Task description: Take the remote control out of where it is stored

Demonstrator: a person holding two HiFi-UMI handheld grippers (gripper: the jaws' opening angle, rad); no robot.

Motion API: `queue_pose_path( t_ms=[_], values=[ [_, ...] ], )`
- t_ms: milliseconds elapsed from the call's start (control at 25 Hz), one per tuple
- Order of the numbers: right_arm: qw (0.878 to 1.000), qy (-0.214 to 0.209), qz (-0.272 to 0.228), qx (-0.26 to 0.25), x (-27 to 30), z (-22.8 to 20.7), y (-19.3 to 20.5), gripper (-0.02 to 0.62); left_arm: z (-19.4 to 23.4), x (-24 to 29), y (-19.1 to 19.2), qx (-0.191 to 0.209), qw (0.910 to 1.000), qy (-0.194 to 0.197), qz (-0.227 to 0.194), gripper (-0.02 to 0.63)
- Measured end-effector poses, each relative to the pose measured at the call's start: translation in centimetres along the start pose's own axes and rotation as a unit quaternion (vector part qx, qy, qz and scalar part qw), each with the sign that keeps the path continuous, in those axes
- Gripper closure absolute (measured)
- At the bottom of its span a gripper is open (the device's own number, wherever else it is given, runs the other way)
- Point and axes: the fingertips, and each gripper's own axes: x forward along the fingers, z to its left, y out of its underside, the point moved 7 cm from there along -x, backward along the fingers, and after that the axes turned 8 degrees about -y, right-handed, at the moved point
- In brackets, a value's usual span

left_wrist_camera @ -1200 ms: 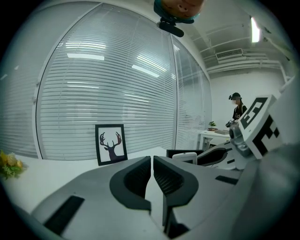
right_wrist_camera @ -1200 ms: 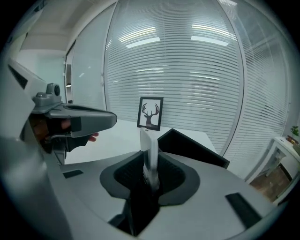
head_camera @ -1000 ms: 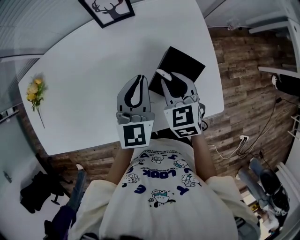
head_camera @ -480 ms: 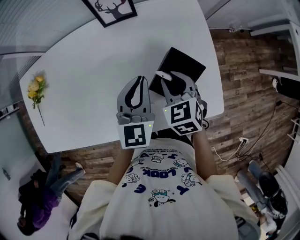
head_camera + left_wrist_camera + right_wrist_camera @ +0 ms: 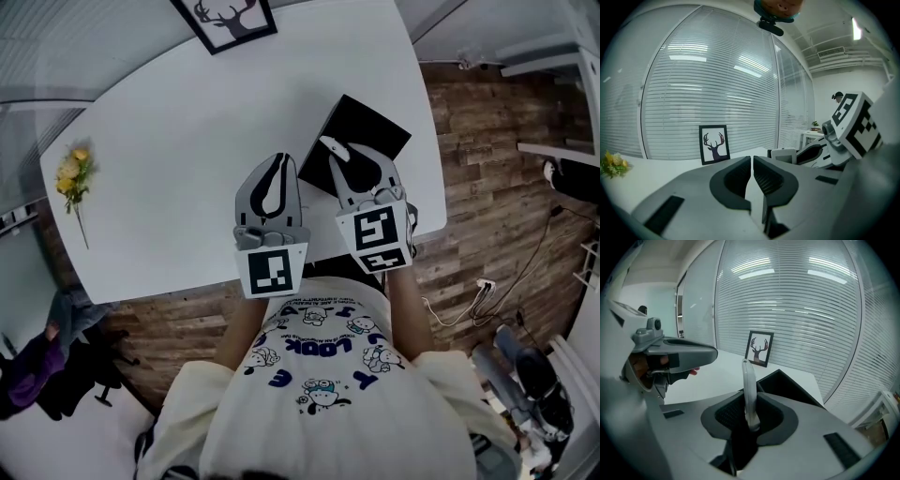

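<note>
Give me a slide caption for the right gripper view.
Right tongs, jaws just closed further, grip the slim white remote control edge-on; black box and deer picture behind.

The head view looks steeply down from overhead onto the table (image 5: 187,141), left tongs (image 5: 275,159) and right tongs (image 5: 330,148). Each gripper view sits close behind its own tongs, facing across the table; all three share the deer picture (image 5: 220,21).

The desk (image 5: 178,131) is smooth, matt white. The box (image 5: 361,127) on it looks matt black. The remote control (image 5: 749,380) is glossy pale plastic, clamped between finely ribbed black pads (image 5: 727,414) on the matt grey plastic fingers (image 5: 801,427) of the right gripper (image 5: 750,401). The floor (image 5: 487,187) is rough-grained wood planking.
</note>
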Motion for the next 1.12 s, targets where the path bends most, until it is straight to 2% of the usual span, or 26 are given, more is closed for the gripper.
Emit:
queue_pose_path(
  t_ms=[240,680,1120],
  values=[
    [0.999,0.017,-0.032,0.033,-1.2,0.2,-0.9,0.505,0.0,-0.4,-0.6,0.005,0.9999,0.006,-0.012,0.577],
    [0.994,0.054,-0.083,0.046,-3.8,1.9,-3.3,0.503,1.3,-2.2,-2.7,-0.001,0.9991,0.004,-0.043,0.577],
    [0.990,0.078,-0.109,0.043,-5.6,4.4,-4.6,0.503,2.5,-4.0,-4.1,-0.010,0.9979,0.003,-0.064,0.577]
  ],
)
